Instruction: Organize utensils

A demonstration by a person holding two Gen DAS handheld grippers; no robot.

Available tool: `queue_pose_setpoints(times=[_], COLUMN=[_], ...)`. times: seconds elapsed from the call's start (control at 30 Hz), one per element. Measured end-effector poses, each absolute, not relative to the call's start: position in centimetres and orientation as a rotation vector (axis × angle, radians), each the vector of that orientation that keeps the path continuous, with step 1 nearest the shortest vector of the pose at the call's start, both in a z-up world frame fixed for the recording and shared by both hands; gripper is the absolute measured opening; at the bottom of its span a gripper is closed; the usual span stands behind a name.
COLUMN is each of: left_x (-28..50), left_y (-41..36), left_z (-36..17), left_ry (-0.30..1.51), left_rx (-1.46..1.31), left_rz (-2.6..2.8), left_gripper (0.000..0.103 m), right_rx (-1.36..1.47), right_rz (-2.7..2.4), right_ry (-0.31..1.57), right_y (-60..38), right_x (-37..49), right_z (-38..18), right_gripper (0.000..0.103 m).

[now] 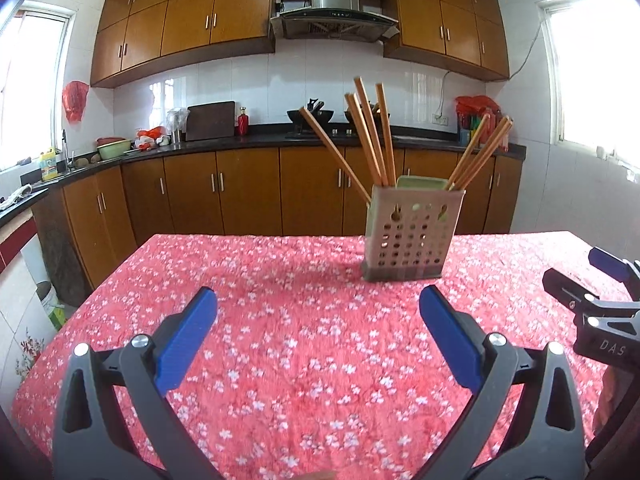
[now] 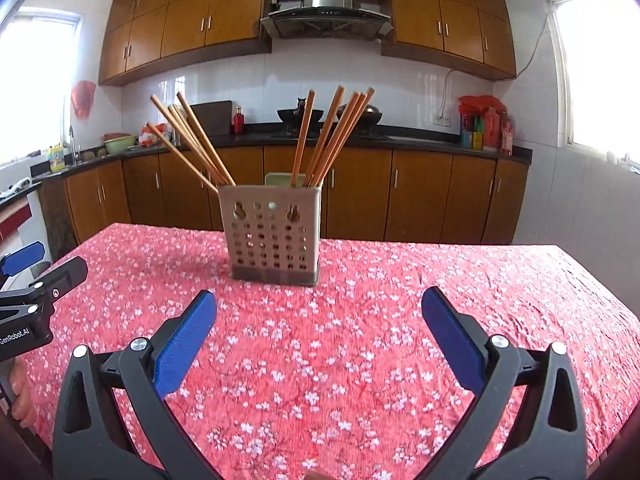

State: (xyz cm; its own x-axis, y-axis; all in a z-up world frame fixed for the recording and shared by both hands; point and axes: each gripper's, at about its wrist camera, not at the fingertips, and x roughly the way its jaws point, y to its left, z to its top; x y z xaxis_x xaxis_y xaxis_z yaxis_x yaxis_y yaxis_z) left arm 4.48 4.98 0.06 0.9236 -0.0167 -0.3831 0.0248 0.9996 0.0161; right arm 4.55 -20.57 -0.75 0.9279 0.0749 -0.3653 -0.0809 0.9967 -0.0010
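Note:
A beige perforated utensil holder stands on the red floral tablecloth. Several wooden chopsticks stand in it, fanned out in two bunches. My left gripper is open and empty, low over the cloth, short of the holder. My right gripper is open and empty, also short of the holder. The right gripper also shows at the right edge of the left wrist view; the left gripper shows at the left edge of the right wrist view.
The table's far edge lies just behind the holder. Beyond it run brown kitchen cabinets and a black counter with woks, bottles and bowls. Windows are on both side walls.

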Motion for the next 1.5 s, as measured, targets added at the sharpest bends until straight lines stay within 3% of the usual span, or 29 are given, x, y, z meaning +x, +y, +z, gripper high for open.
queue_pose_setpoints(times=[1.5], left_x=[4.5], left_y=[4.5], left_z=[-0.5], left_ry=[0.407], left_rx=[0.015], left_rz=[-0.037], left_gripper=[0.099], right_rx=[0.049], right_rz=[0.069], right_ry=[0.405], right_y=[-21.7], right_x=[4.4], right_z=[-1.3], right_gripper=[0.101])
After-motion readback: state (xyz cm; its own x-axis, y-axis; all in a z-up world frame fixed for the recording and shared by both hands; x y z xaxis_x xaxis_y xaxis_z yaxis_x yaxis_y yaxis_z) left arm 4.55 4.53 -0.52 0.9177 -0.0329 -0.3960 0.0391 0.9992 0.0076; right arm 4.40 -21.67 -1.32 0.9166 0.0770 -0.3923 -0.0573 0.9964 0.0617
